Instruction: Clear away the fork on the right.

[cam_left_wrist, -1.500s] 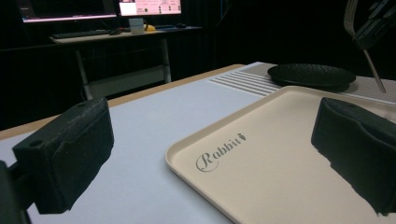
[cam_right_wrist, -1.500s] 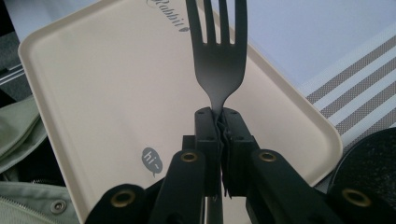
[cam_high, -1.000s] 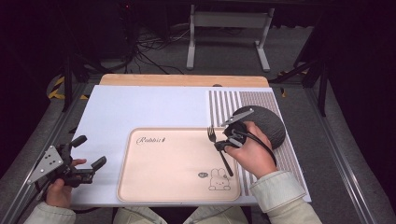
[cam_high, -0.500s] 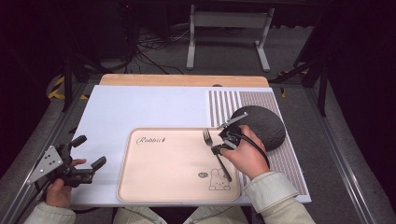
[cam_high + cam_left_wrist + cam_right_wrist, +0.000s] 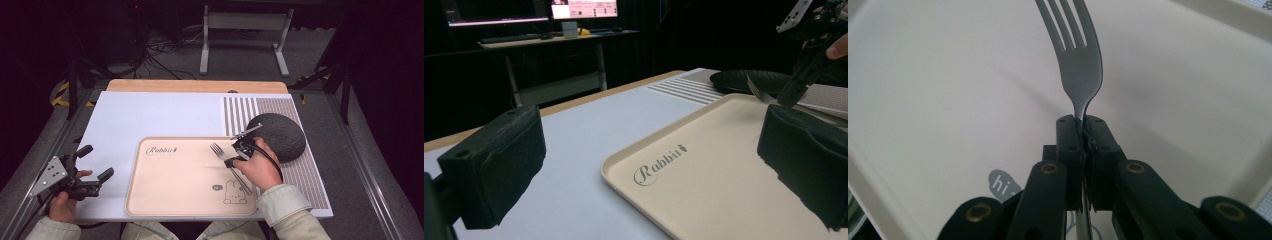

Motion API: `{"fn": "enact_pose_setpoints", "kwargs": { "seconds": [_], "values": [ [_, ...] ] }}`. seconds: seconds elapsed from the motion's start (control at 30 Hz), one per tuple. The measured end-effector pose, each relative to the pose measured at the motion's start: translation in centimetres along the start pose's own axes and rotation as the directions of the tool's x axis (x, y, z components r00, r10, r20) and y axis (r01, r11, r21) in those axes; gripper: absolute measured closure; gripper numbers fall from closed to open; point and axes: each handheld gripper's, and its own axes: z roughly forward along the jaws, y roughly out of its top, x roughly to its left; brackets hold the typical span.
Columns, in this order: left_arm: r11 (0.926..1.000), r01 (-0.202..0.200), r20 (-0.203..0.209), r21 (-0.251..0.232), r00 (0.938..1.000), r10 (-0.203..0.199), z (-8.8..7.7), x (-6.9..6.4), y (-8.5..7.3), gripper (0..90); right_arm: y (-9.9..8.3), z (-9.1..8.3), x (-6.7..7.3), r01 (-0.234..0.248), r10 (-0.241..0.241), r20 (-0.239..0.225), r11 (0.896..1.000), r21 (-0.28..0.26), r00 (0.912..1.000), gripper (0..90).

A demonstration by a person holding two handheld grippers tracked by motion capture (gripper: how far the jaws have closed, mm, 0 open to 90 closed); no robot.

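Right gripper [image 5: 1082,125] pinches the slim stiff silver metal fork [image 5: 1075,55] at its neck over the beige plastic tray [image 5: 165,195]; light, slick, may pivot; left gripper [image 5: 92,162] spread, idle.

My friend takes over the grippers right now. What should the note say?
Right gripper: shut on the fork, held over the beige tray, tines pointing away from the person.
Left gripper: open, holding nothing, beside the tray's left edge.
Dark round mat: right of the tray.
Done: fork gripped.
Left: probably set the fork down on the tray, then let go.
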Motion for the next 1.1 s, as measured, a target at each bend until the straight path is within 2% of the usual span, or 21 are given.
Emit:
{"fn": "enact_pose_setpoints", "kwargs": {
  "seconds": [0.9,1.0,1.1],
  "values": [
    [1.0,0.0,0.001,-0.001,1.0,0.0,0.0,0.0,0.0,0.0,-0.6,2.5,-1.3,-0.088,0.089,-0.032,0.995,0.052,0.9955,87.9],
    [1.0,0.0,0.0,-0.002,1.0,0.0,0.0,0.0,0.0,0.0,-0.6,2.4,-1.4,-0.085,0.087,-0.034,0.995,0.053,0.9956,87.6],
    [1.0,0.001,-0.001,-0.001,1.0,-0.001,0.0,0.0,0.0,0.0,-0.6,2.5,-1.5,-0.066,0.068,-0.023,0.996,0.053,0.9974,83.5]
  ]
}}
